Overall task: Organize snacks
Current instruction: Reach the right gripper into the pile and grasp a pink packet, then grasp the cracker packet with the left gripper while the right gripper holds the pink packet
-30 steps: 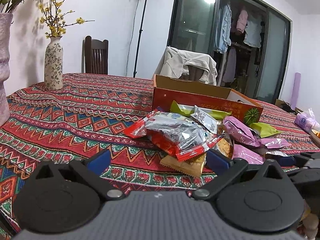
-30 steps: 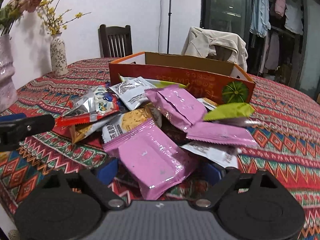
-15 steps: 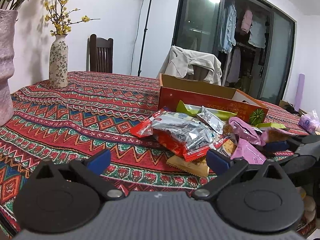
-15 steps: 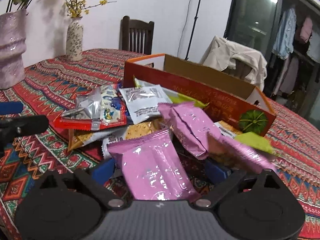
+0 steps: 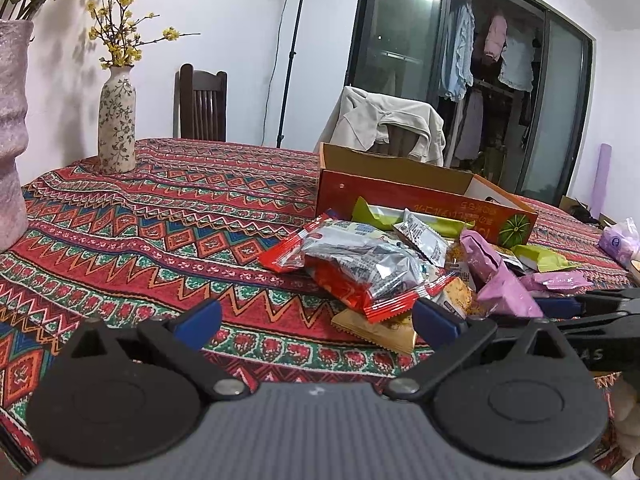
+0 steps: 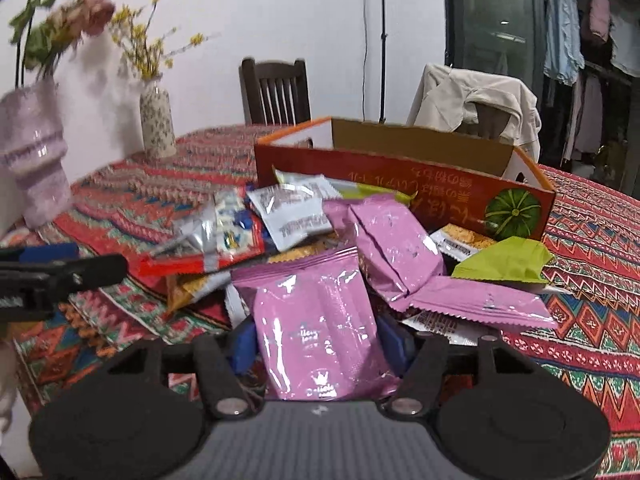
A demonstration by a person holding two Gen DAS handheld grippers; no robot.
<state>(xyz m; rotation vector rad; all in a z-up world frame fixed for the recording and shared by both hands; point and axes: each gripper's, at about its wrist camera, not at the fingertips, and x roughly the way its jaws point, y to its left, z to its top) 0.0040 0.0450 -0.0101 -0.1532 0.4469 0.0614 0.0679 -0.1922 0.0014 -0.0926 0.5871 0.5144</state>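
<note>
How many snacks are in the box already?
None that show: the box looks empty from here, though its floor is hidden. The right tool is closing on a pink packet. The left tool is open and empty. The whole snack pile is left.

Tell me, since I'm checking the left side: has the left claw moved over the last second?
No. The left claw keeps its place against the box; open, nothing between its fingers.

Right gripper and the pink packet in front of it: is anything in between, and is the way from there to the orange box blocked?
Nothing separates them: the pink packet already sits between the closing jaws of the right gripper. Toward the orange box, the other snack packets are piled against its near wall, so the packet would need lifting over them.
</note>
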